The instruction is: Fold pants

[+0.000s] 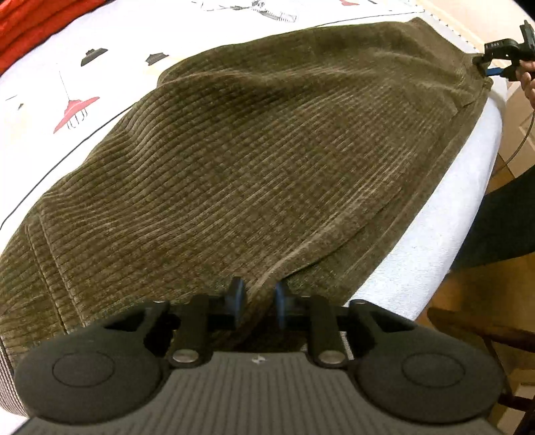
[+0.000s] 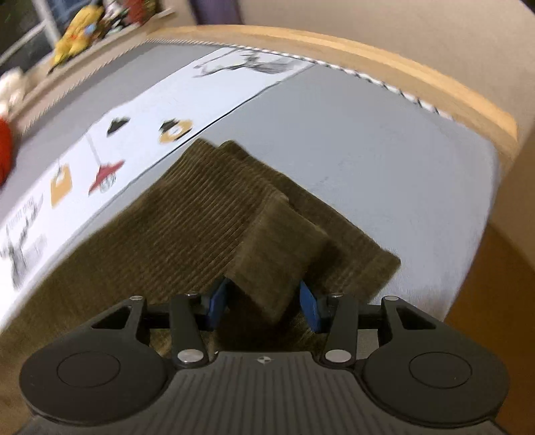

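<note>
Olive-green corduroy pants [image 1: 254, 160] lie across a bed. My left gripper [image 1: 259, 301] is shut on a fold of the pants' near edge. In the left wrist view my right gripper [image 1: 491, 65] holds the far right corner of the pants at the bed's edge. In the right wrist view my right gripper [image 2: 264, 302] is shut on a raised corner of the pants [image 2: 214, 214], with two leg ends lying flat beyond it.
The bed sheet [image 1: 434, 241] is pale grey with a white printed panel [image 2: 100, 160] of lamps and drawings. Red fabric [image 1: 30, 23] lies at the far left. A wooden bed frame [image 2: 418, 80] borders the far side. A wooden floor [image 2: 495, 301] is on the right.
</note>
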`<state>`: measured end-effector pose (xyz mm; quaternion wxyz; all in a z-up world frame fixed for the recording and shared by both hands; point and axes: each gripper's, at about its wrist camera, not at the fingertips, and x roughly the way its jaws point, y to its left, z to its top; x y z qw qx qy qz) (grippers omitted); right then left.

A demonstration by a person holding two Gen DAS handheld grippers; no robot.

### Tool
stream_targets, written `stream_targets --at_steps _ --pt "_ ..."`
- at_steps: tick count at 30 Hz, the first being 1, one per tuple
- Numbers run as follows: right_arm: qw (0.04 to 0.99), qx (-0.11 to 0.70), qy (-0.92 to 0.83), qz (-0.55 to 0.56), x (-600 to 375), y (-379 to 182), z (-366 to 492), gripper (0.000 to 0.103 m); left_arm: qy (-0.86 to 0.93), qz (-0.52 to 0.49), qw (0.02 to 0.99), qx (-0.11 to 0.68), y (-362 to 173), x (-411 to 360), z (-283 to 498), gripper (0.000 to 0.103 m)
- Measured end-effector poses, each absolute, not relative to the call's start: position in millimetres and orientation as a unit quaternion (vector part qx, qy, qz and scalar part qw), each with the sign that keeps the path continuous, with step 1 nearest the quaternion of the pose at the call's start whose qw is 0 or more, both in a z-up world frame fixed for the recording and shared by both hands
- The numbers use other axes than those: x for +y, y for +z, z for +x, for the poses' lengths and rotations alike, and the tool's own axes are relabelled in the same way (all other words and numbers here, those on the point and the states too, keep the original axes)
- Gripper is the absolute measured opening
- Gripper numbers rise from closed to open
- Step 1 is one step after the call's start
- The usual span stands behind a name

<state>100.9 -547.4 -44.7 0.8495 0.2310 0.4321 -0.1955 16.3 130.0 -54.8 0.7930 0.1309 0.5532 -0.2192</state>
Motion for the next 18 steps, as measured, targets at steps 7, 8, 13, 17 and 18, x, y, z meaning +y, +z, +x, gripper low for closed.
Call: stream_targets --at_steps 7,8,13,17,18 --pt "0.849 0.377 -0.21 0.305 -567.4 -34.2 75.9 0.006 -0.229 0.124 0.804 0.535 -42.9 134.7 12.3 0.011" --pt "0.857 0.354 -0.209 0.309 -567.9 -26.3 70.8 0.006 -0.233 0.112 0.807 0.531 -38.9 136.9 11.9 0.01" --pt "0.873 0.305 -0.258 0.28 -571.2 -6.8 53.7 0.006 -0.299 0.077 0.791 0.528 -30.4 139.3 -1.4 0.01" --pt "0.796 0.407 -0.306 0.328 -593.3 -50.8 57.7 0.007 -0.32 0.16 0.753 0.553 -51.2 115.6 -19.0 0.017" --pt "0.784 0.417 -0.309 0.341 -595.7 -57.1 57.5 0.012 -0.321 0.152 0.759 0.546 -46.3 117.9 -18.8 0.02"
